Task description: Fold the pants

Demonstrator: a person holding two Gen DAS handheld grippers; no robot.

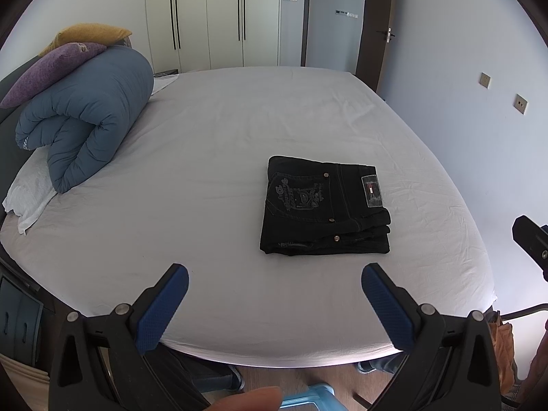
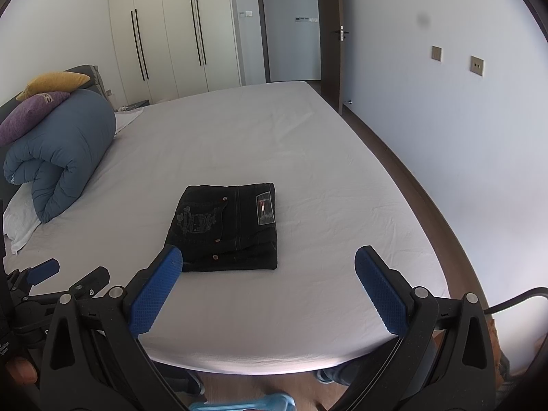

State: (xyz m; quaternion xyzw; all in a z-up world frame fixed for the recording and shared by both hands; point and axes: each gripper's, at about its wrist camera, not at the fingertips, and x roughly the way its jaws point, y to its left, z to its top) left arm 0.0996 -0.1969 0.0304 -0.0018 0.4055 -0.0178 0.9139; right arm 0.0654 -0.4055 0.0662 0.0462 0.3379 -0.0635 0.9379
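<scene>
Black pants (image 1: 325,207): folded compact on bed (image 1: 205,137), seemingly finished; left tongs (image 1: 275,294) and right tongs (image 2: 269,279) wide apart, empty, held clear.

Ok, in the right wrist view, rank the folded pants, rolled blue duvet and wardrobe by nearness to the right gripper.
From the right gripper:
1. Folded pants, just ahead on the bed.
2. Rolled blue duvet, far left.
3. Wardrobe, against the back wall.

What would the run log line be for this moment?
pants: folded, on bed | left gripper: open, empty | right gripper: open, empty
</scene>
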